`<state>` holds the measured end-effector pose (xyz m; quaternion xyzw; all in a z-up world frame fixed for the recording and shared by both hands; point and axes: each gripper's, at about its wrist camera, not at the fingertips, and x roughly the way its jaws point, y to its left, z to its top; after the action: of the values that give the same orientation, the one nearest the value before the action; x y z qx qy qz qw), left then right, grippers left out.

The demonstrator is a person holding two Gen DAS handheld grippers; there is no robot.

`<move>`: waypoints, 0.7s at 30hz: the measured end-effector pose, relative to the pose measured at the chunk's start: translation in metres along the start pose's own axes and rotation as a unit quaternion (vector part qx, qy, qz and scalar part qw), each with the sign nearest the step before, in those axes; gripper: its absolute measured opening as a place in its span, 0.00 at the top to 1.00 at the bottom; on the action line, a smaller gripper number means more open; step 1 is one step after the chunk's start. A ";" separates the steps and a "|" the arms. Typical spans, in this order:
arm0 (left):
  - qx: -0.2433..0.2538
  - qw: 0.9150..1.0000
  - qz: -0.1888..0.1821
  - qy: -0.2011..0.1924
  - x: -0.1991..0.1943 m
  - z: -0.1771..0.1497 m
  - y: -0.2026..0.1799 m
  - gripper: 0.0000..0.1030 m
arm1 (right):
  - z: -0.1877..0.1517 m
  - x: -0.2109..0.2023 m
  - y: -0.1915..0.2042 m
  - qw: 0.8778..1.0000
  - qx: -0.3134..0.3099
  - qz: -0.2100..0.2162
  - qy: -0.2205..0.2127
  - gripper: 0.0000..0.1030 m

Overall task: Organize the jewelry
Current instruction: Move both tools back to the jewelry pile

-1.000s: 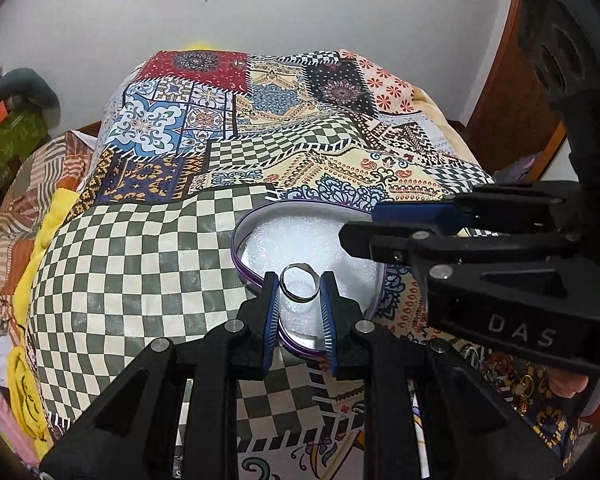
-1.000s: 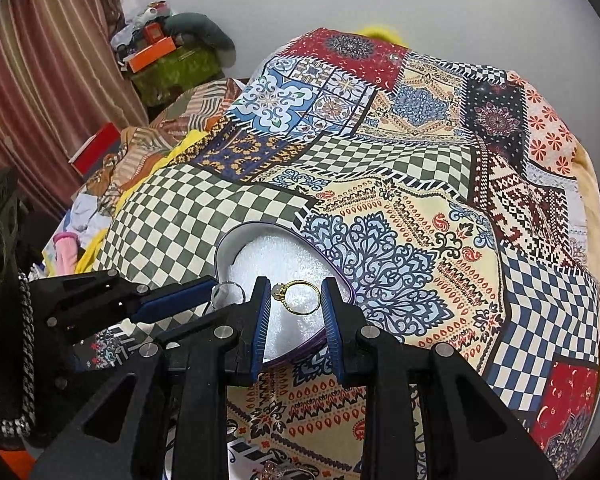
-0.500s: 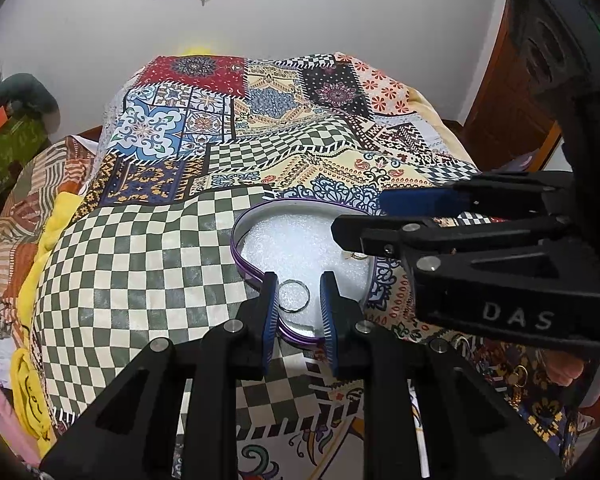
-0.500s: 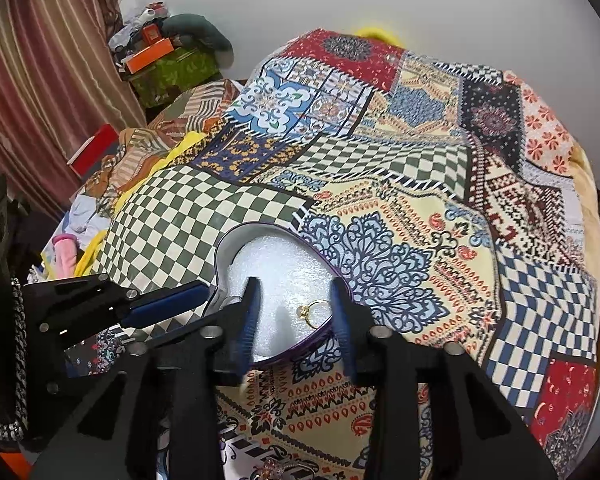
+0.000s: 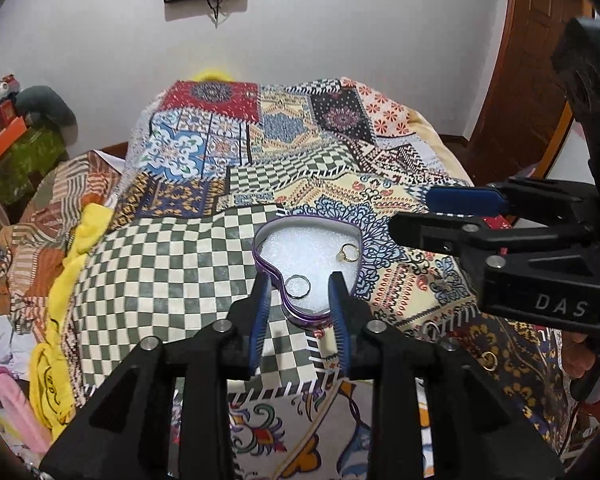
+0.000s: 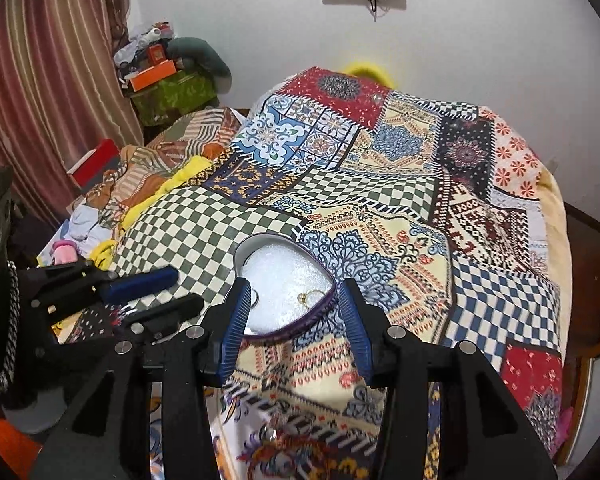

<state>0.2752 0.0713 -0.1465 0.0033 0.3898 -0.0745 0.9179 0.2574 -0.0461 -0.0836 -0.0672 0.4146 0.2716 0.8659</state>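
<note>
A heart-shaped purple tin [image 5: 269, 272] with a white foam lining lies on the patchwork bedspread; it also shows in the right wrist view [image 6: 324, 307]. A silver ring [image 5: 297, 286] and a gold ring [image 5: 348, 252] lie loose on the foam. The gold ring shows in the right wrist view [image 6: 309, 297]. My left gripper [image 5: 300, 312] is open and empty, just above the tin's near edge. My right gripper [image 6: 294, 316] is open and empty, above the tin's near side; it shows in the left wrist view [image 5: 428, 216].
More small rings [image 5: 488, 360] lie on the bedspread to the right of the tin, near the front. Piled clothes [image 6: 100, 224] and boxes [image 6: 172, 92] sit at the left. A wall [image 5: 340, 20] rises behind the bed and a wooden door [image 5: 532, 60] stands at the right.
Both grippers have opened and let go of their rings, which now lie in the tin. Both grippers have drawn back and up from the tin.
</note>
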 end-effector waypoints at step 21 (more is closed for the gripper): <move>0.005 1.000 -0.009 0.001 -0.055 -0.037 -0.037 0.66 | -0.059 -0.071 -0.021 0.999 0.032 -0.020 -0.014 0.59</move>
<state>0.2061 0.0444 -0.1304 0.0047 0.3904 -0.0845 0.9167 0.1915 -0.1136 -0.0704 -0.0439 0.4096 0.2420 0.8785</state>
